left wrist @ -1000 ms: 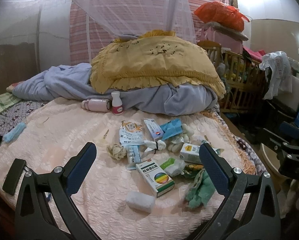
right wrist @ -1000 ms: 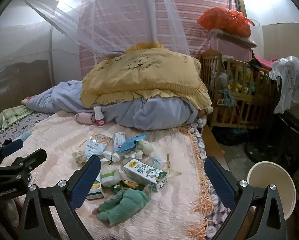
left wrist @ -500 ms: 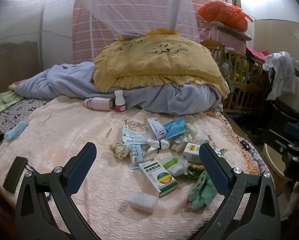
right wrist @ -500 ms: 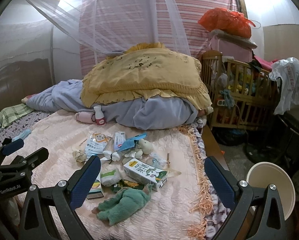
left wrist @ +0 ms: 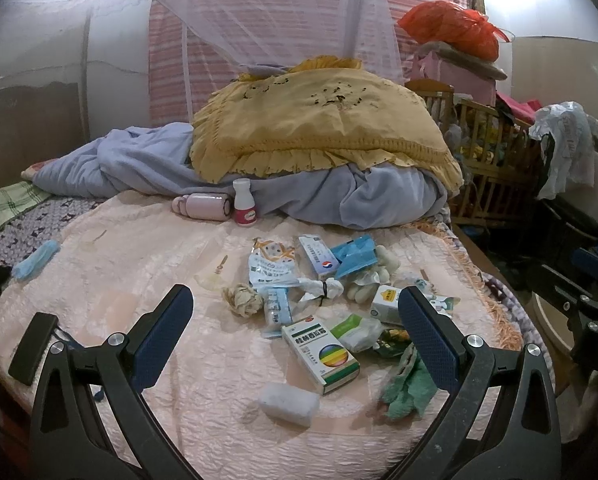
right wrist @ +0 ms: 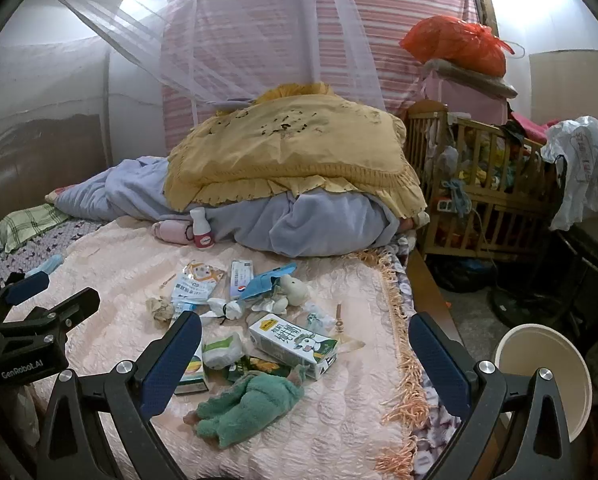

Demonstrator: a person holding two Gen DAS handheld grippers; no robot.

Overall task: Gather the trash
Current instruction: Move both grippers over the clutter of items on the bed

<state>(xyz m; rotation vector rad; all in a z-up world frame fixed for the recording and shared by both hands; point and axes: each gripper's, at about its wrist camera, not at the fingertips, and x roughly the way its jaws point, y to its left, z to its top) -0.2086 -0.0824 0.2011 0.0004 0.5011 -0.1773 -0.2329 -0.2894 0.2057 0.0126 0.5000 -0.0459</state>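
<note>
Spread wide and empty, left gripper (left wrist: pixel 295 316) low in the frame above the pink quilted bed (left wrist: pixel 139 272); likewise parted with nothing between them, right gripper (right wrist: pixel 305 344) at the bottom of its own view; trash pile (left wrist: pixel 319 292) lying mid-frame on the bed, beyond and between the left fingers (left wrist: pixel 163 332), touching neither; green-and-white medicine box (left wrist: pixel 321 350) with a rainbow disc nearest the left gripper's centre, Chinese print too small to read; white wad (left wrist: pixel 285 402) just below it, crumpled paper ball (left wrist: pixel 243 300) up and left of it; milk carton (right wrist: pixel 293 344) with green Chinese characters and a cartoon cow lying on its side between the right fingers (right wrist: pixel 171 364); green plush toy (right wrist: pixel 247 406) lower centre, just under the carton; "GenRobot.AI" readable on the other gripper's body at the lower left of the right wrist view; fringed bed edge (right wrist: pixel 399 340) running down the right of centre, with floor and a white bucket (right wrist: pixel 547 376) at lower right beyond it; bare quilt open across the left half of the left wrist view; blue blanket (left wrist: pixel 339 196) and yellow pillow (left wrist: pixel 319 120) heaped across the middle, behind the pile.
</note>
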